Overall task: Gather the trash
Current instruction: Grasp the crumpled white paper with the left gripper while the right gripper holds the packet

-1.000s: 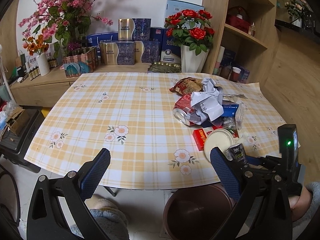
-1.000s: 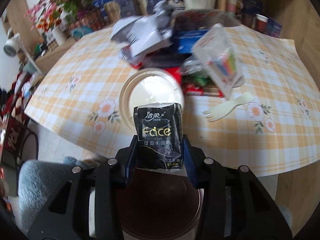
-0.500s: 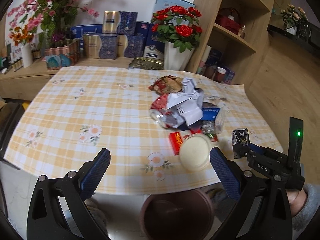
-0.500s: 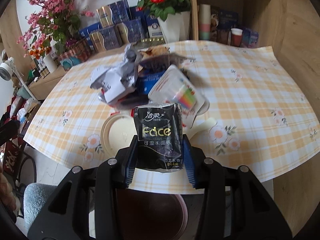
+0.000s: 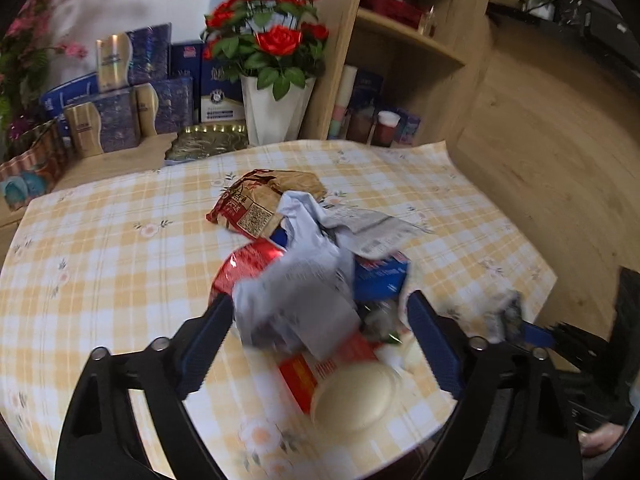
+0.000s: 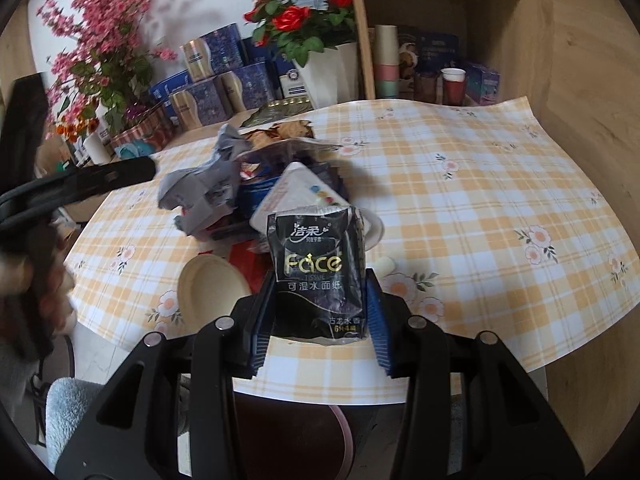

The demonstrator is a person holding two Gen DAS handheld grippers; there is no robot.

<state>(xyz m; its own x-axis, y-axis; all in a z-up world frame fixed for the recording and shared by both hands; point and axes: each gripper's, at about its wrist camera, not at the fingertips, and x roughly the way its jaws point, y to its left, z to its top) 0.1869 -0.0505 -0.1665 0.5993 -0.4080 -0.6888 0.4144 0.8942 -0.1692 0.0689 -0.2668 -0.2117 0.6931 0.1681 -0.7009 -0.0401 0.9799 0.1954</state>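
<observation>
Moved over crumpled paper (image 5: 296, 300), left hand-held gripper (image 5: 320, 320) closes; right hand-held gripper (image 6: 316, 300) clamps tissue pack (image 6: 316, 272).

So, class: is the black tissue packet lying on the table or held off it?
Held: the right claw clamps the tissue packet upright.

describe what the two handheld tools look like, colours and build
Both match. The left tool has a glossy black plastic frame with cut-out openings and silver screws at its pivots, carrying two long fingers faced with ribbed dark blue pads. The right tool has the same black frame, silver screws and blue-padded fingers. No cables or printed markings are readable now. A fuzzy grey sleeve shows low in the right wrist view.
</observation>
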